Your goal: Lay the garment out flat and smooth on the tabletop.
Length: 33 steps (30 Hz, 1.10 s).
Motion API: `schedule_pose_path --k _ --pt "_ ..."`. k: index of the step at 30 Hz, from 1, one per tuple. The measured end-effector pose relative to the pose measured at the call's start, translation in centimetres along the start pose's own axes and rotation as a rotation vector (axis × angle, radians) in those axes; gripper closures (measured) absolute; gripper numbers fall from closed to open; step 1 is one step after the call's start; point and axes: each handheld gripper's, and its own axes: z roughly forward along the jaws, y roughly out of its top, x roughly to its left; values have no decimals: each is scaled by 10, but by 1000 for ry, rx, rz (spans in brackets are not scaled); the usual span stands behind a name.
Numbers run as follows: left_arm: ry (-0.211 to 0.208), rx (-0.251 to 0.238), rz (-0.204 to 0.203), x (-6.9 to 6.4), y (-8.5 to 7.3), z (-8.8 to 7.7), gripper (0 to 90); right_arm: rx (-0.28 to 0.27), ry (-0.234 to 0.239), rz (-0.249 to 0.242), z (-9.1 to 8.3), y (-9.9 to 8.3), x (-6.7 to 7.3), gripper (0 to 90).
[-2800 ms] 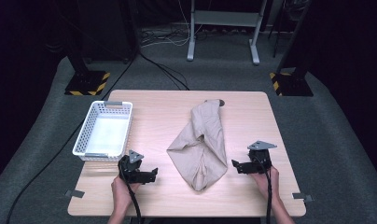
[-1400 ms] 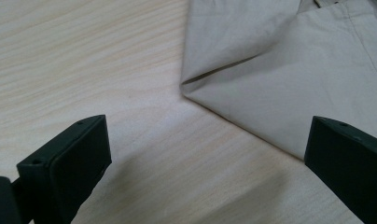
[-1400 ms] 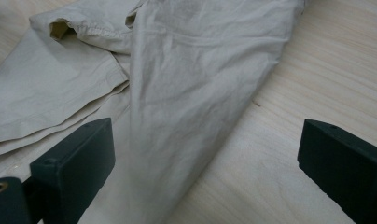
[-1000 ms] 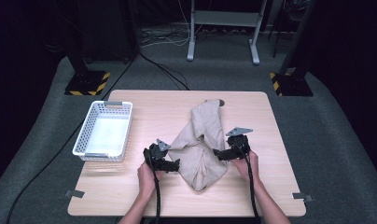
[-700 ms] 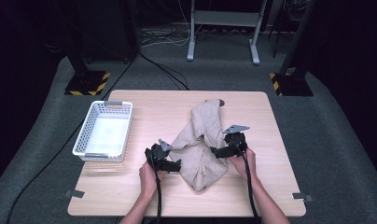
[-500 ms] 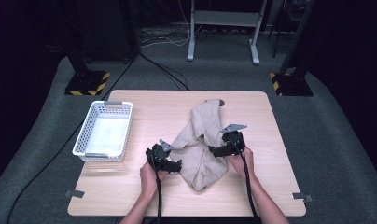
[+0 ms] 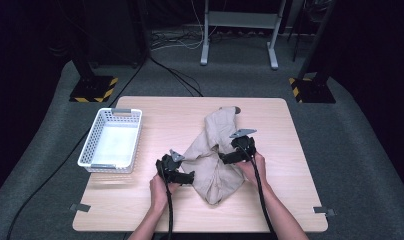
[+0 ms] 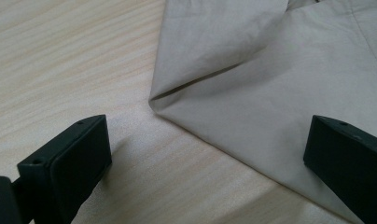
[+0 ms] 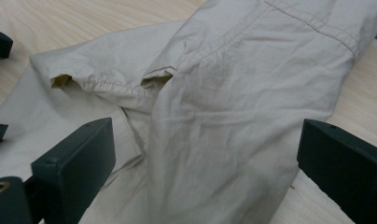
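Dark floor and black drapes ring a pale wooden table [image 7: 140,210], and the work sits at its near middle; from the left gripper [image 7: 182,176], whose jaws stand wide apart with nothing between them, the folded corner of the beige garment [image 7: 215,155] lies just ahead in the left gripper view, one jaw over bare wood and the other over cloth, so the corner [image 8: 155,99] falls inside the gap; the right gripper [image 7: 229,156] is likewise spread wide and holds nothing, and in the right gripper view its jaws straddle a rumpled ridge of fabric [image 9: 214,121] with a stitched seam running off toward the far end; the garment's long axis runs from the near edge away toward the far side of the table, leaning slightly right, with its broad end nearest the person; both grippers flank that broad end, the left at its near-left edge, the right higher up on its right side, and each looks about equally close to cloth; well to the left stands a white basket [image 7: 92,150], apart from the garment. Counted: two grippers, one garment, one basket, one table.
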Motion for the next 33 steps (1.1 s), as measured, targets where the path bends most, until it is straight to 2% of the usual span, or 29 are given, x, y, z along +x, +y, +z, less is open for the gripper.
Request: schedule_pose_path --k 20,23,24,25,28,29,30,33 --pt "-6 -2 5 1 0 0 6 64 -26 -31 34 25 11 48" --pt "-6 -1 4 1 0 0 6 74 -25 -33 38 25 12 119" --pt "-6 -2 5 1 0 0 6 74 -36 -38 38 25 12 184" --pt "-6 -2 5 1 0 0 6 74 -36 -38 38 25 12 184" --pt "-7 -2 5 1 0 0 6 93 -34 -58 40 25 15 361" --pt "-6 -2 4 1 0 0 6 95 -32 -61 40 25 15 406" --pt "-6 -2 4 1 0 0 6 95 -32 -61 40 25 15 406" --pt "-6 -3 4 1 0 0 6 107 -25 -60 42 25 16 552"
